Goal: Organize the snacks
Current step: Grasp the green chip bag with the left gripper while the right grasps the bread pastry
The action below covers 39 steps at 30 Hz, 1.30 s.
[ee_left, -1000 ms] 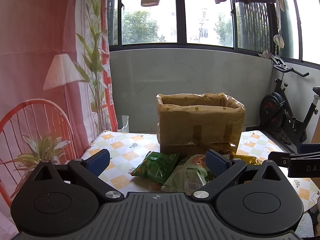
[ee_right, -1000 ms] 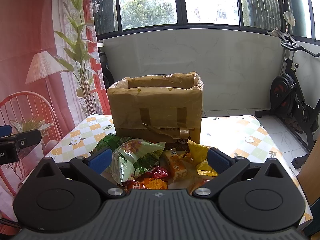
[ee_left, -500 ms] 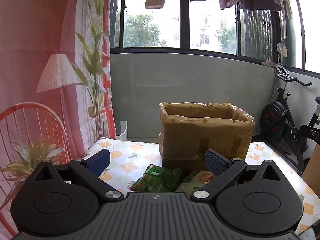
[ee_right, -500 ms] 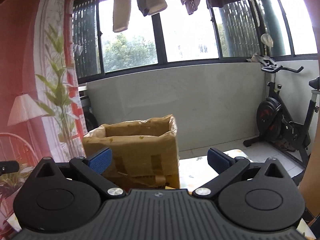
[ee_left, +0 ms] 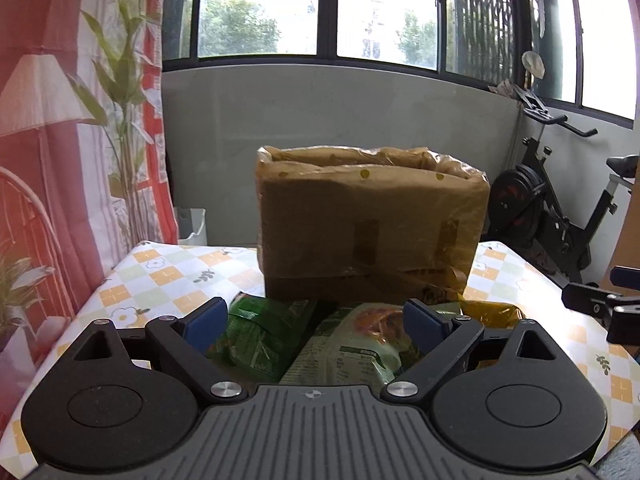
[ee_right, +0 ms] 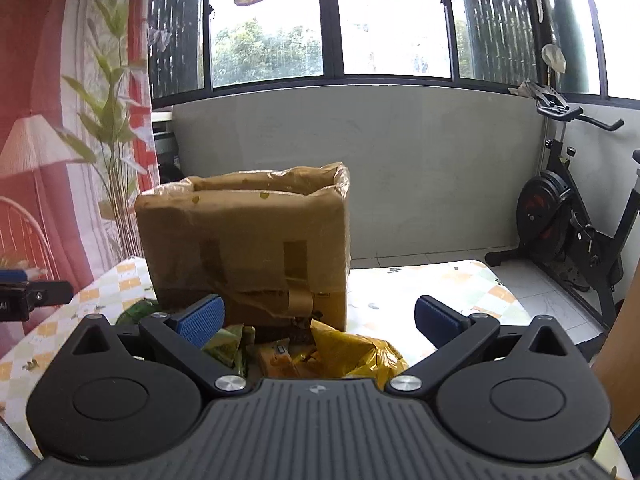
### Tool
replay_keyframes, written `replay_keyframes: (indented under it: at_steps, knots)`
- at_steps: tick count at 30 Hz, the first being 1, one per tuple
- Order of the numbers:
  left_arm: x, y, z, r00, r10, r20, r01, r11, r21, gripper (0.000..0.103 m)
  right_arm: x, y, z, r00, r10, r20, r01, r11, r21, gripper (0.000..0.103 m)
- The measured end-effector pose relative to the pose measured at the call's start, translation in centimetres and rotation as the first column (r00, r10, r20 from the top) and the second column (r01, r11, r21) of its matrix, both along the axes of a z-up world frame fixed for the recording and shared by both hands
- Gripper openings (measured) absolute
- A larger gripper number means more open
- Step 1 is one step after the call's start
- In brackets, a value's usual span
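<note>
A brown cardboard box [ee_left: 372, 220] lined with clear plastic stands open-topped on the checked tablecloth [ee_left: 160, 276]; it also shows in the right wrist view [ee_right: 248, 248]. In front of it lies a pile of snack packets: a dark green bag [ee_left: 260, 336], a pale green bag [ee_left: 352, 348] and a yellow bag [ee_left: 492, 312]. The right wrist view shows the yellow bag [ee_right: 352, 352] and an orange packet [ee_right: 276, 356]. My left gripper [ee_left: 316, 322] is open and empty just above the green bags. My right gripper [ee_right: 318, 320] is open and empty above the yellow bag.
An exercise bike [ee_left: 552, 216] stands on the floor to the right of the table. A red patterned curtain [ee_left: 60, 140] hangs at the left. A grey wall [ee_left: 320, 120] under windows is behind the box. The right gripper's finger [ee_left: 596, 300] shows at the right edge.
Both grippers tilted up half a second ago and have come back down toward the snack pile. Both stay open and empty.
</note>
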<state>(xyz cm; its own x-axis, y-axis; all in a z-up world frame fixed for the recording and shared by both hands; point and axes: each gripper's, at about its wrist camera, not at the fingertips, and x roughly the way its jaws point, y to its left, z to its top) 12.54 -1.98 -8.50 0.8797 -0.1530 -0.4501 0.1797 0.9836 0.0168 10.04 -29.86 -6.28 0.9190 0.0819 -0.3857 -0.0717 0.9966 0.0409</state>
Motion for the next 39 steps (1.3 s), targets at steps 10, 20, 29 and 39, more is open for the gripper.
replay_keyframes:
  at_steps: [10, 20, 29, 39]
  knots:
    - [4.0, -2.9, -5.2, 0.987, -0.12, -0.103, 0.123, 0.992, 0.031, 0.096, 1.5, -1.4, -4.7, 0.986, 0.024, -0.165, -0.021, 1.0, 0.023, 0.103]
    - [7.3, -4.1, -8.5, 0.974, -0.101, -0.205, 0.125, 0.986, 0.107, 0.096, 2.0, -2.9, -7.8, 0.961, 0.009, -0.277, 0.006, 0.998, 0.055, 0.103]
    - [8.4, -4.6, -9.8, 0.975, -0.08, -0.208, 0.109, 0.985, 0.132, 0.091, 2.2, -4.3, -9.3, 0.94, -0.024, -0.339, 0.056, 0.995, 0.084, 0.103]
    - [6.9, -2.9, -7.7, 0.981, -0.049, -0.187, 0.056, 0.998, 0.031, 0.077, 3.6, -4.1, -11.2, 0.901, -0.014, -0.434, 0.082, 0.987, 0.137, 0.1]
